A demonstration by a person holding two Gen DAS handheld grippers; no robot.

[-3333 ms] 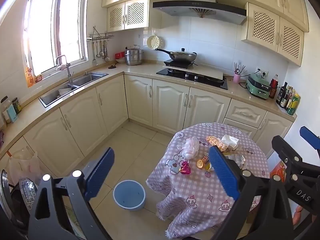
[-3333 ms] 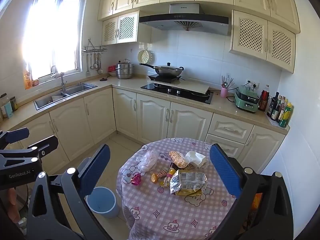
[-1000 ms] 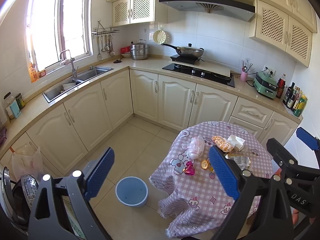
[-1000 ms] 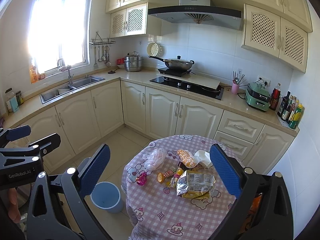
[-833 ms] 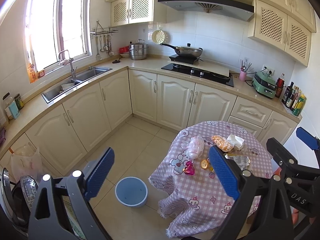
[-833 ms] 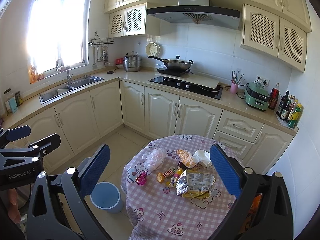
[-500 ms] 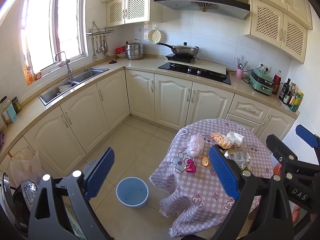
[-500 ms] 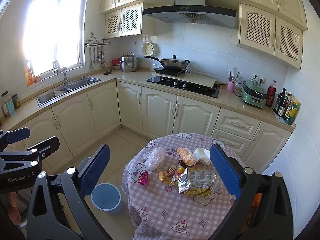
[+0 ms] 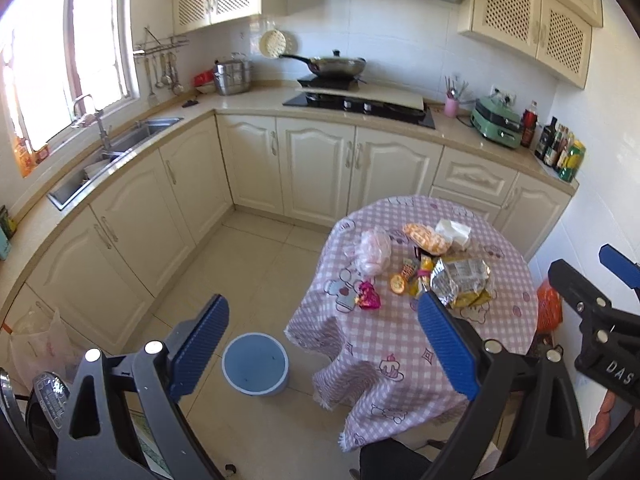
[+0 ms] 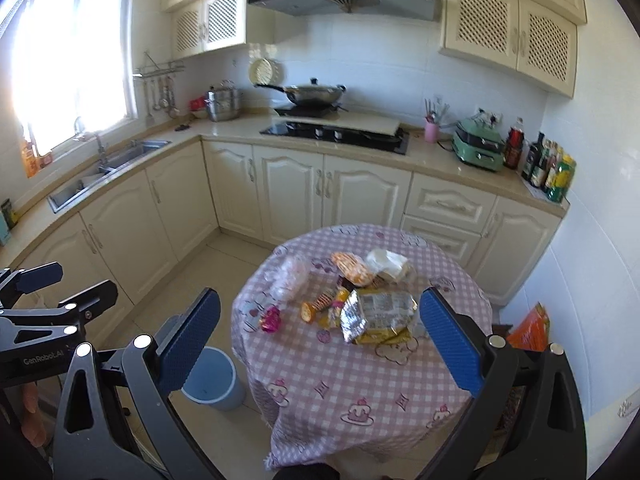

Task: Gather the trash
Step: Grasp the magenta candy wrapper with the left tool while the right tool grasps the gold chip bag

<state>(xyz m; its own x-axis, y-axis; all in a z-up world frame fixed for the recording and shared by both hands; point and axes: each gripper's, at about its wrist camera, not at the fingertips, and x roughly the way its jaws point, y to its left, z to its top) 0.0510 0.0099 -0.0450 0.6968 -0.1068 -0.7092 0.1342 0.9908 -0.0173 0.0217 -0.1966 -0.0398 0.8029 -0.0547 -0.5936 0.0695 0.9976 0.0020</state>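
A pink-and-white checked tablecloth (image 10: pixel 344 364) with cartoon prints, a pale blue bin (image 10: pixel 212 376), a silver-and-yellow wrapper (image 10: pixel 376 314), cream cabinets (image 10: pixel 288 192).

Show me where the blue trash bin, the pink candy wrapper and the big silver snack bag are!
blue trash bin (image 9: pixel 255 369): left wrist view, inside bottom.
pink candy wrapper (image 10: pixel 271 319): right wrist view, middle of the wrapper.
silver snack bag (image 10: pixel 378 312): right wrist view, printed middle of the bag.

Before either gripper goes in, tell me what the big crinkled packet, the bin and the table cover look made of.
Big crinkled packet: likely metallised foil film; silvery, creased, glinting. Bin: probably plastic; smooth, matte, uniform blue. Table cover: looks like printed fabric; pink check hanging in soft folds, edge seemingly fringed.
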